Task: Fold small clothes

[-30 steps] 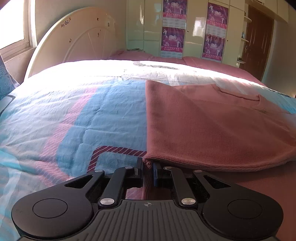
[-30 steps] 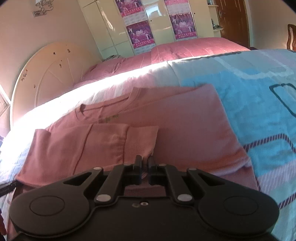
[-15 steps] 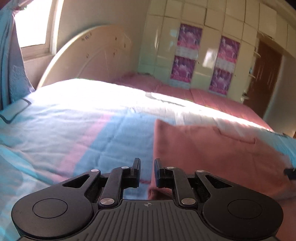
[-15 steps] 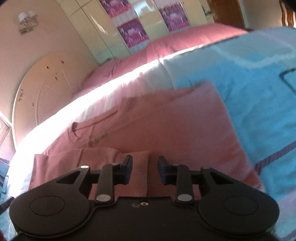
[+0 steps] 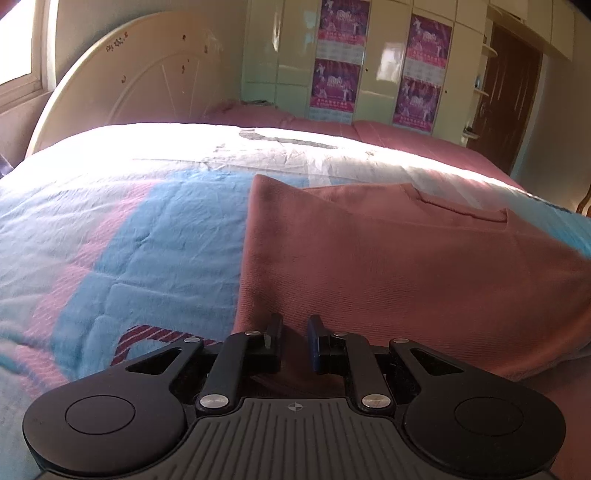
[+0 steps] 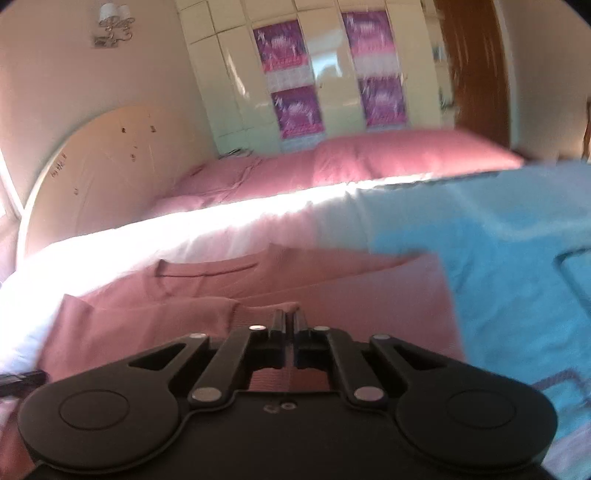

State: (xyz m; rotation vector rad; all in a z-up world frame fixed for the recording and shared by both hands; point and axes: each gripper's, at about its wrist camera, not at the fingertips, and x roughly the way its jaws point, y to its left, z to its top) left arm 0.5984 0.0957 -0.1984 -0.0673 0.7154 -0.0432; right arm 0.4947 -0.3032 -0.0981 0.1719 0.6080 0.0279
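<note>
1. Left wrist view: the left gripper [image 5: 295, 328] had its jaws a narrow way apart. The near left corner of the pink sweater [image 5: 406, 266] lay in and under that gap, and I could not see the pads pressing on it.
2. In the right wrist view, which was blurred, the right gripper [image 6: 290, 317] had just been closing, and its jaws stood pressed together. Their tips were at the cuff end of the folded-in sleeve [image 6: 147, 325]. I could not tell whether any cloth was caught between them.
3. That sweater [image 6: 369, 295] lay flat on the bed's quilt [image 5: 147, 240], neckline away from me and one sleeve folded across the body. Its left edge ran straight up from the left jaws.
4. Blue, pink and white quilt showed to the left of the garment in the left view and to its right [image 6: 517, 277] in the right view. Strong sunlight washed out the far part.
5. Beyond the quilt lay a pink bedspread [image 6: 332, 162] and a rounded cream headboard [image 5: 147, 81].
6. Behind those stood a pale wardrobe [image 5: 384, 66] bearing purple posters [image 5: 336, 85]. A dark wooden door [image 5: 513, 92] was to its right, and a wall lamp [image 6: 112, 22] hung above the headboard.
</note>
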